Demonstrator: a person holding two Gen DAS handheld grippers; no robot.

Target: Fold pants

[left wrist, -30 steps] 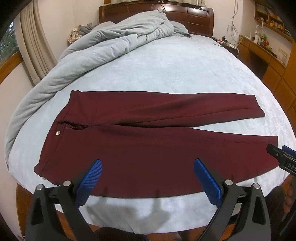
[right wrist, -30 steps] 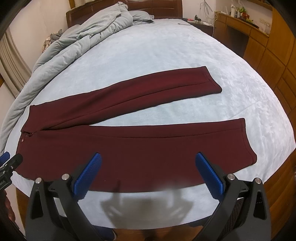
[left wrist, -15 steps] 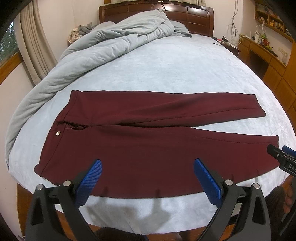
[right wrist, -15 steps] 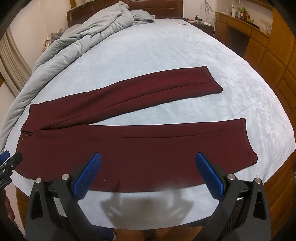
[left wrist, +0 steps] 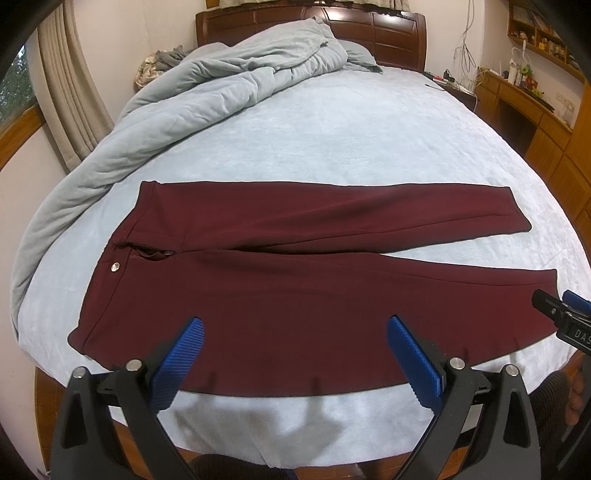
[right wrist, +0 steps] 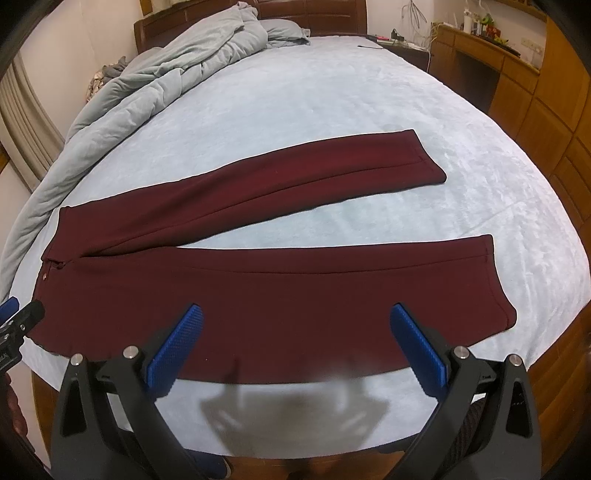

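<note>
Dark red pants (left wrist: 295, 280) lie flat across the pale blue bed (left wrist: 332, 129), waistband at the left, both legs spread apart toward the right. My left gripper (left wrist: 293, 332) hovers open over the near edge by the hip, holding nothing. In the right wrist view the same pants (right wrist: 280, 291) stretch from left to right, and my right gripper (right wrist: 295, 321) stands open above the near leg, nothing between its blue pads (right wrist: 415, 347). Each gripper shows at the edge of the other's view, the right gripper (left wrist: 565, 321) near the leg hem.
A rumpled grey duvet (left wrist: 192, 96) lies heaped along the bed's left side up to the wooden headboard (left wrist: 388, 33). Wooden cabinets and a cluttered desk (right wrist: 491, 48) stand to the right. The bed's wooden front edge (right wrist: 295, 465) runs just below the grippers.
Both grippers have drifted very slightly; the pants lie as they did and nothing was gripped.
</note>
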